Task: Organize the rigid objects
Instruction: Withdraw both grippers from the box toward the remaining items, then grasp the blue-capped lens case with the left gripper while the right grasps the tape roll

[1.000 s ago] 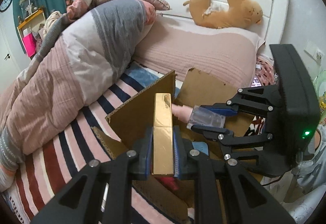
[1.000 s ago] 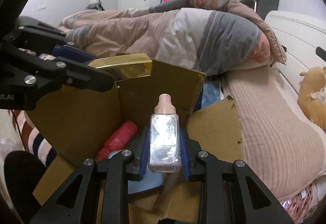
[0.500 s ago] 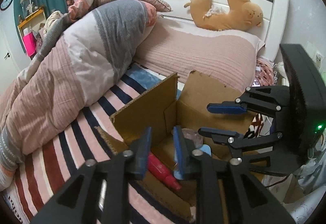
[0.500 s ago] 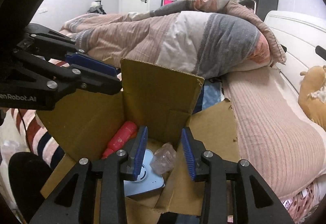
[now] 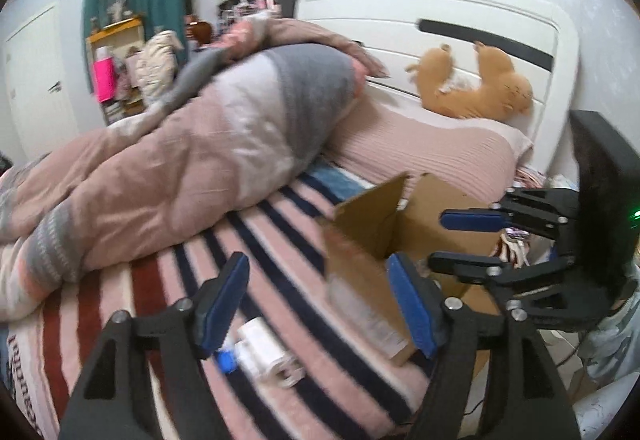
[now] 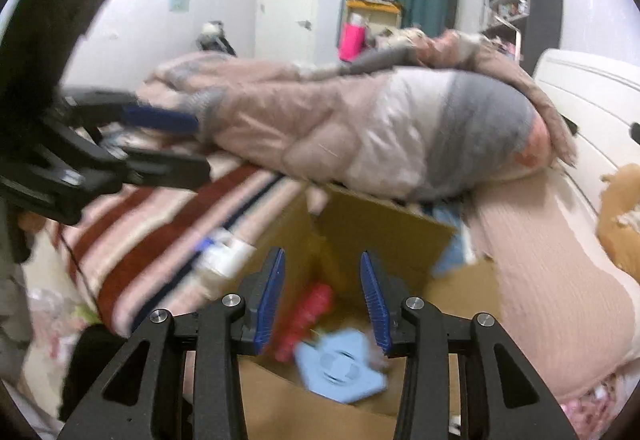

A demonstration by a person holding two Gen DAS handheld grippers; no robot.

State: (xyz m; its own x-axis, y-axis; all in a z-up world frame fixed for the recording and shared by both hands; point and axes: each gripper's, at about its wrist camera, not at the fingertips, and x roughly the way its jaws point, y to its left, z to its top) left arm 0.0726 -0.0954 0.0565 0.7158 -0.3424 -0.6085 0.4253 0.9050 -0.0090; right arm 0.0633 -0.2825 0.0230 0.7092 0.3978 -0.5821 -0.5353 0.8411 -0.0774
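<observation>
An open cardboard box (image 5: 372, 224) sits on the striped blanket near the pillow. Inside the cardboard box (image 6: 384, 232) lie a red bottle (image 6: 308, 312) and a light blue flat object (image 6: 340, 364), both blurred. My left gripper (image 5: 316, 300) hangs over the blanket to the left of the box, its jaws opening with nothing between them. Above the box's near side, my right gripper (image 6: 323, 300) also has its jaws opening and holds nothing. A small white object with a blue part (image 5: 264, 356) lies on the blanket below the left gripper.
A bulky pink and grey duvet (image 5: 200, 159) fills the left of the bed. A pink pillow (image 5: 432, 151) and an orange plush toy (image 5: 476, 87) lie by the white headboard (image 5: 400, 15). The striped blanket (image 5: 280, 260) lies flat between duvet and box.
The left gripper let go of a gold box and the right let go of a clear bottle, both over the cardboard box. Both then rose, and the left swung left over the blanket.
</observation>
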